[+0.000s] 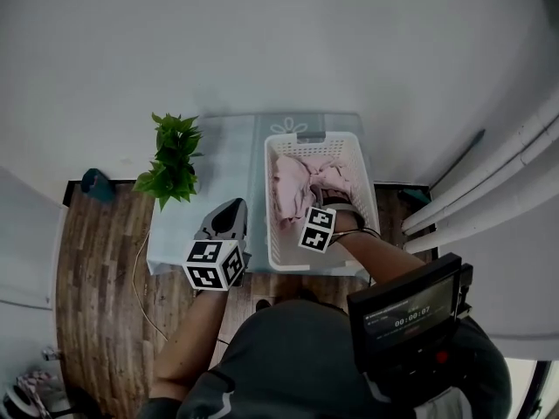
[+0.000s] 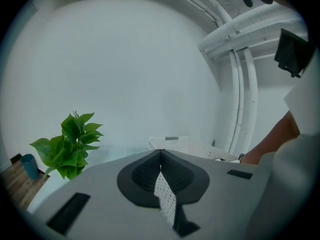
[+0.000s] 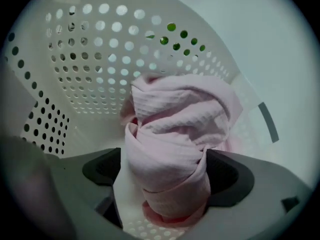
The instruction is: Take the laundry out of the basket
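Note:
A white perforated laundry basket [image 1: 269, 201] stands on a pale table [image 1: 223, 151], and pink laundry [image 1: 299, 187] lies crumpled inside it. My right gripper [image 1: 337, 199] reaches down into the basket. In the right gripper view a twisted bundle of the pink cloth [image 3: 175, 129] sits between the widely spread jaws of the right gripper [image 3: 165, 176]; it rests against the right one, with a gap on the left. The basket wall [image 3: 85, 59] rises behind it. My left gripper [image 1: 232, 208] hovers left of the basket, and in its own view the left gripper [image 2: 161, 155] is shut and empty.
A green potted plant [image 1: 175, 160] stands at the table's left edge, also seen as the plant [image 2: 70, 144] beside the basket rim [image 2: 186, 145]. White pipes [image 1: 489, 190] run along the wall at right. A teal object [image 1: 96, 184] lies on the wooden floor.

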{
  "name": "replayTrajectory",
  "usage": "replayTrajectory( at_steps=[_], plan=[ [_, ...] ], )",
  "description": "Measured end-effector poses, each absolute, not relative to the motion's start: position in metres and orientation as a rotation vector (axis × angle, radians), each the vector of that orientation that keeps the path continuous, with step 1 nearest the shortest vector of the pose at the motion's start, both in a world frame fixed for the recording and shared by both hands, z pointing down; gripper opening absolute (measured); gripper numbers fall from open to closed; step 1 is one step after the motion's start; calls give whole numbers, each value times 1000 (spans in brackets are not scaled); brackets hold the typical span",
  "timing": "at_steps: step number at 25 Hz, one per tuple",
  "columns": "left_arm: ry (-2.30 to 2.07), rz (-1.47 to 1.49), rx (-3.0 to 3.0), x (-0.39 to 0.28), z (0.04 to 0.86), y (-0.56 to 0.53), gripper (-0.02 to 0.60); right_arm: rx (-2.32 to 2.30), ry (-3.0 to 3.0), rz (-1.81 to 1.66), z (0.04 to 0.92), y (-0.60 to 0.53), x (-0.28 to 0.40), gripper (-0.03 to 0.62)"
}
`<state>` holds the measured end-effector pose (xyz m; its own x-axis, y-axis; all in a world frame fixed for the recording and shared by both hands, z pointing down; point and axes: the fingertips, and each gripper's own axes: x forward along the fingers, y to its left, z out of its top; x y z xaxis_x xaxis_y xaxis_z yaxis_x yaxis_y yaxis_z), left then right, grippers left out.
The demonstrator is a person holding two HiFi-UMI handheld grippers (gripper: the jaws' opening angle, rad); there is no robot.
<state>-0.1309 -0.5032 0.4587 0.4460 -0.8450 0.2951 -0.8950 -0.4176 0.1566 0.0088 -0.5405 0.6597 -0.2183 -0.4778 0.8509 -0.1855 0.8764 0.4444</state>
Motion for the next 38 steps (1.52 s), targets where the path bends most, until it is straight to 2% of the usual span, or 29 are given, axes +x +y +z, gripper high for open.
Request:
replayTrajectory(
  at_steps=[11,16,18,19,21,29,38],
  plan=[
    [-1577,256,2362,-142,458,-503,8,502,-1631,-519,686,-579,17,508],
    [-1608,245,2313,-150,466,-500,8,479,-1614,-478,701,-580,15,501],
    [-1614,246,2298,-152,469,-498,8,494,-1629,-465,700,-583,15,471],
    [-1616,247,2293,-153,470,-496,9,514,-1644,-463,699,-585,14,363],
    [-1622,247,2285,-154,471,-494,8,547,-1661,-455,696,-588,14,328],
    [-1645,229,2275,-159,466,-491,8,681,-1714,-388,681,-599,14,247],
    [-1668,180,2276,-162,456,-488,8,867,-1888,-238,626,-604,14,227]
  ],
)
